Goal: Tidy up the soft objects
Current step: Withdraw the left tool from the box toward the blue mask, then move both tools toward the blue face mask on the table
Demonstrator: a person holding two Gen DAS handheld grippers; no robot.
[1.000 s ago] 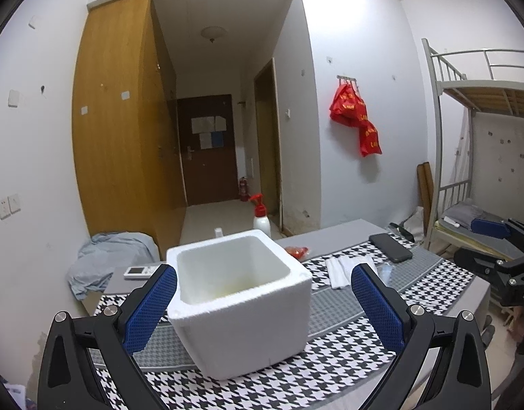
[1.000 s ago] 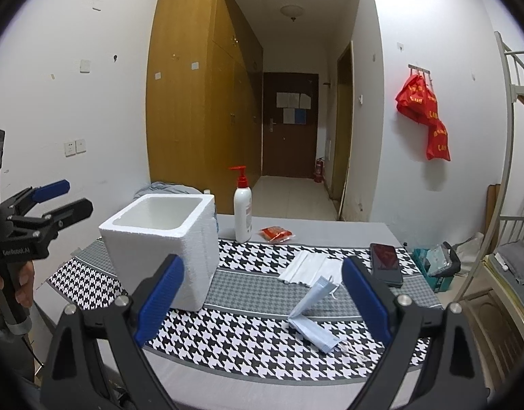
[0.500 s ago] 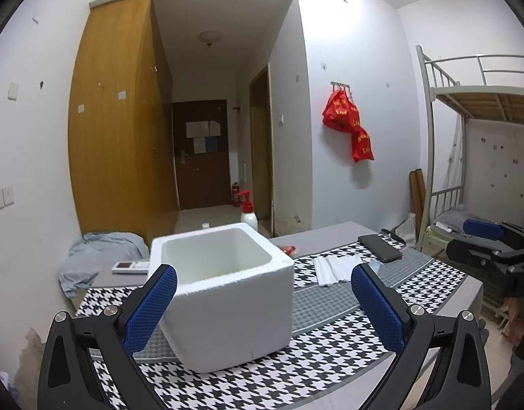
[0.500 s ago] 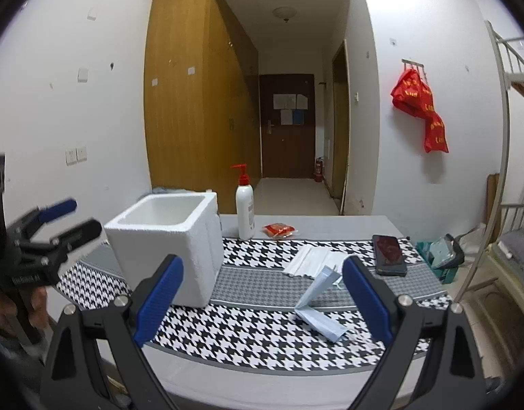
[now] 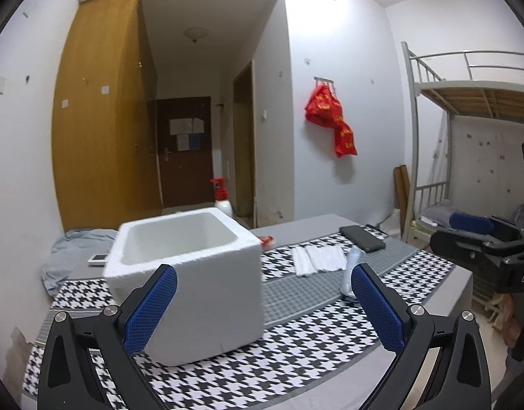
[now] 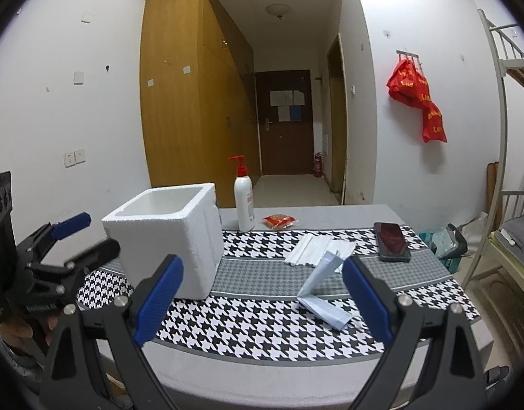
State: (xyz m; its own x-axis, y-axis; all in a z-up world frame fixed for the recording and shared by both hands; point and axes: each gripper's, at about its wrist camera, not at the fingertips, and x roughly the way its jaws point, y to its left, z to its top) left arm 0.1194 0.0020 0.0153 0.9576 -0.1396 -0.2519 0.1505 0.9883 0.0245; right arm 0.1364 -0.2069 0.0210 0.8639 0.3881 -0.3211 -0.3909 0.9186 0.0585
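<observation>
1. We see our left gripper [image 5: 262, 307] with its blue-padded tongs wide apart and holding nothing; it hangs at the near edge of the table [image 5: 296, 227], and the white foam box [image 5: 190, 273] stands in the gap just beyond the pads.
2. Our right gripper [image 6: 263, 302] likewise has its tongs spread wide with nothing between them; it hangs over the near edge of the table, clear of everything on it.
3. The foam box sits open-topped on the left part of the black-and-white checked cloth [image 6: 262, 328]; from the left wrist view its inside looks bare as far as we can see.
4. The soft things lie to the right of the box: a flat row of white folded pieces [image 6: 316, 244] on the far part of the cloth; a pale blue folded piece [image 6: 321, 290] nearer us, one flap propped up; the two are close together, and we cannot tell whether they touch.
5. A dark phone [image 6: 391, 241] lies right of the white pieces; a pump bottle with a red top [image 6: 244, 201] stands just behind the box on its right; a small red packet [image 6: 279, 220] lies beside the bottle.
6. At the far left end of the table a grey cloth [image 5: 70, 253] is heaped, with a small white device [image 5: 98, 258] beside it.
</observation>
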